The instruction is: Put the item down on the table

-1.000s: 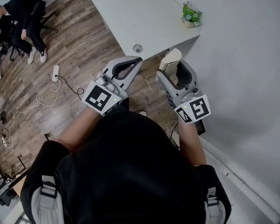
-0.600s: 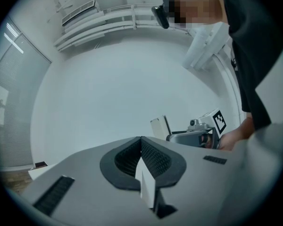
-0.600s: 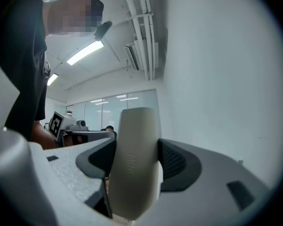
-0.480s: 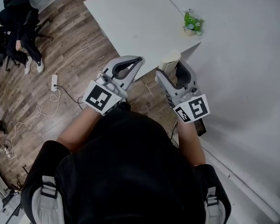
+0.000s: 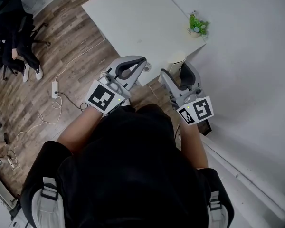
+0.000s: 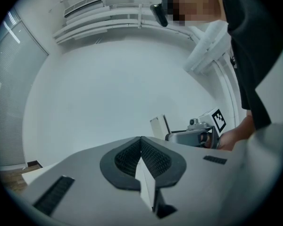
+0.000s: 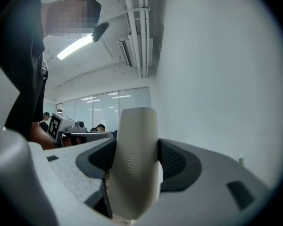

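Note:
My right gripper [image 5: 173, 71] is shut on a cream, flat rounded item [image 5: 175, 61] that sticks up past its jaws; in the right gripper view the same cream item [image 7: 134, 161] fills the gap between the dark pads. It hangs over the near corner of the white table [image 5: 133, 18]. My left gripper [image 5: 141, 62] is level with it on the left, jaws pressed together with nothing in them, and the left gripper [image 6: 140, 142] shows only the white wall beyond. The right gripper's marker cube [image 6: 218, 119] shows there too.
A small potted plant [image 5: 198, 25] stands at the table's right corner by the white wall. A power strip [image 5: 54, 85] and white cables lie on the wooden floor at the left. Seated people and dark chairs [image 5: 16, 23] are at the far left.
Both grippers and the cream item have shifted slightly toward the table's near corner. The table now sits closer under them. Neither grip has changed.

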### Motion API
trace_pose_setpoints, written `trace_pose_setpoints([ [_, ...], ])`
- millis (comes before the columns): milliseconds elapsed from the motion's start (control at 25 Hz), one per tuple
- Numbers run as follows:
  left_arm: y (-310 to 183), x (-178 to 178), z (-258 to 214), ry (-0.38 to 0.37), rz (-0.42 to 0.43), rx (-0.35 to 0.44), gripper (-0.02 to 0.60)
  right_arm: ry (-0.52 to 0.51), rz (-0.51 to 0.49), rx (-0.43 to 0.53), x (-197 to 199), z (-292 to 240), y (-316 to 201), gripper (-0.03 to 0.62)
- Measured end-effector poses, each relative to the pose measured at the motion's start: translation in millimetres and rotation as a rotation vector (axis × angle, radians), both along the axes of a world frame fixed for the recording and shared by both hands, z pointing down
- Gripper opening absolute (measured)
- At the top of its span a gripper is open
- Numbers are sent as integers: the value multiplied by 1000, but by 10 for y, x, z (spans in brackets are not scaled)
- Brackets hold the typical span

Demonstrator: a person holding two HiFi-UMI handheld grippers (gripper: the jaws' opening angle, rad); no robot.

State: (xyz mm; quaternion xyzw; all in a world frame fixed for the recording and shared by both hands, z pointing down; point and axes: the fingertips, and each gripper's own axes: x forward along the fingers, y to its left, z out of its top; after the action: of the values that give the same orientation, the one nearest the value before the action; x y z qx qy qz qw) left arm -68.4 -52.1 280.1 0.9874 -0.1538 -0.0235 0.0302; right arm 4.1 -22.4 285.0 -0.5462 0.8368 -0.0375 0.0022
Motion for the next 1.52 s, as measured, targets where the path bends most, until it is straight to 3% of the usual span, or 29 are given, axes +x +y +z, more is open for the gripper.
trace_pose_setpoints([
  [280, -135, 181, 371, -23, -3, -28, -6, -28, 12, -19, 239, 333, -133, 284],
  [760, -544, 690, 396, -52, -41, -26, -6, -26, -59, -69, 786, 590, -694, 284],
  [1200, -1195, 1435, 681, -94, -99, -44, -6, -34, -115, -190, 1534, 1178, -1423, 284],
  [1520, -1475, 1625, 816, -103, -160, -70, -6, 42, -132, -346, 1789, 1778, -1798, 284],
])
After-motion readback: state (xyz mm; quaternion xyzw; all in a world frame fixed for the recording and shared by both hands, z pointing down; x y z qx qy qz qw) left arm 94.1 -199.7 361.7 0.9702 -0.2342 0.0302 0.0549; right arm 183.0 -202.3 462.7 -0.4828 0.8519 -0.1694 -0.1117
